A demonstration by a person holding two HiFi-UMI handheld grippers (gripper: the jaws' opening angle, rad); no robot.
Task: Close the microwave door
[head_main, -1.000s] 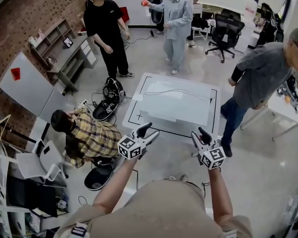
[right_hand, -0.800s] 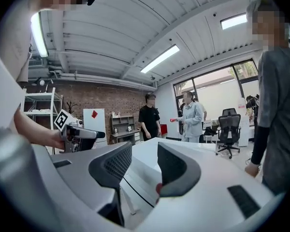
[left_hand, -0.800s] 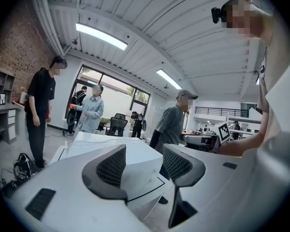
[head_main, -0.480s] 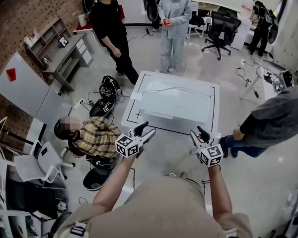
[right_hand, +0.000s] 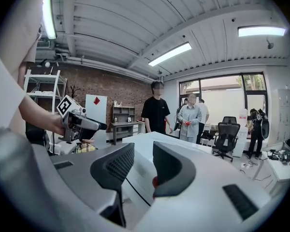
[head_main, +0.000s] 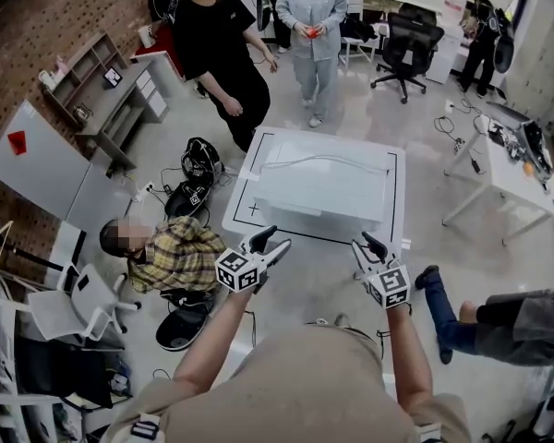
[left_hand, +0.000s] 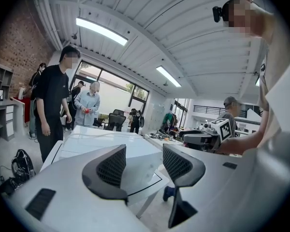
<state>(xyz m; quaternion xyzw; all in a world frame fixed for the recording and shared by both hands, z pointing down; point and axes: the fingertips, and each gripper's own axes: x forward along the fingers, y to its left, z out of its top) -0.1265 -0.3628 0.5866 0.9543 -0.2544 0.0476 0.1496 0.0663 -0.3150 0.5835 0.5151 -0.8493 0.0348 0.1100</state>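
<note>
No microwave shows in any view. A white table (head_main: 325,190) with a black outline stands ahead of me, and a thin cable lies across its top. My left gripper (head_main: 275,239) hovers open and empty just short of the table's near left edge. The right gripper (head_main: 367,241) is held open and empty at the near right edge. In the left gripper view the jaws (left_hand: 144,158) stand apart with the tabletop (left_hand: 82,141) beyond them. The right gripper view shows its jaws (right_hand: 142,154) apart, the table's corner (right_hand: 147,140) between them.
A seated person in a plaid shirt (head_main: 171,255) is close on my left, with bags (head_main: 198,175) on the floor. A person in black (head_main: 223,49) and one in light blue (head_main: 309,12) stand beyond the table. Another person (head_main: 512,319) crouches at lower right, near a desk (head_main: 503,160).
The person in grey left the table's right side and is now low at the right. The person in black stepped nearer the table. Both grippers stayed open and barely shifted.
</note>
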